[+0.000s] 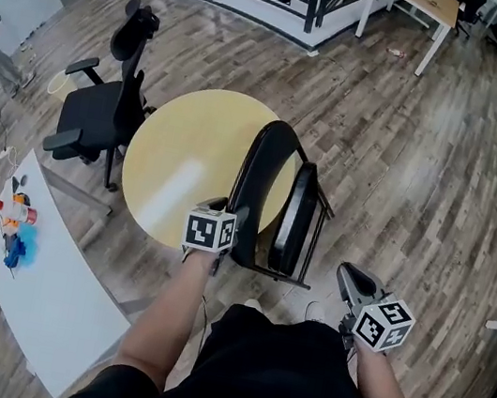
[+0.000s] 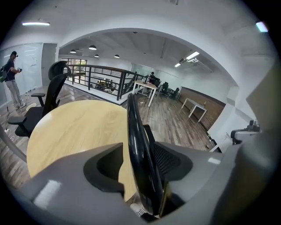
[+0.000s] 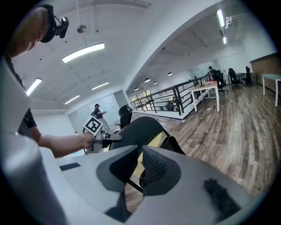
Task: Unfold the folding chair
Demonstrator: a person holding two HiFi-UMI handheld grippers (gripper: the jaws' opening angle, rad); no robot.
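Now we judge the opening step is in hand: our left gripper point(image 1: 230, 211) is clenched on the backrest rim of the folding chair point(image 1: 272, 198), which stands half-folded against the round table point(image 1: 180, 157). Our right gripper point(image 1: 354, 284) hangs apart, jaws closed on nothing; next it likely must press the seat point(image 1: 297, 221) down.

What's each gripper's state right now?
Left gripper: tongs shut on the glossy black curved chair backrest.
Right gripper: tongs shut, empty.
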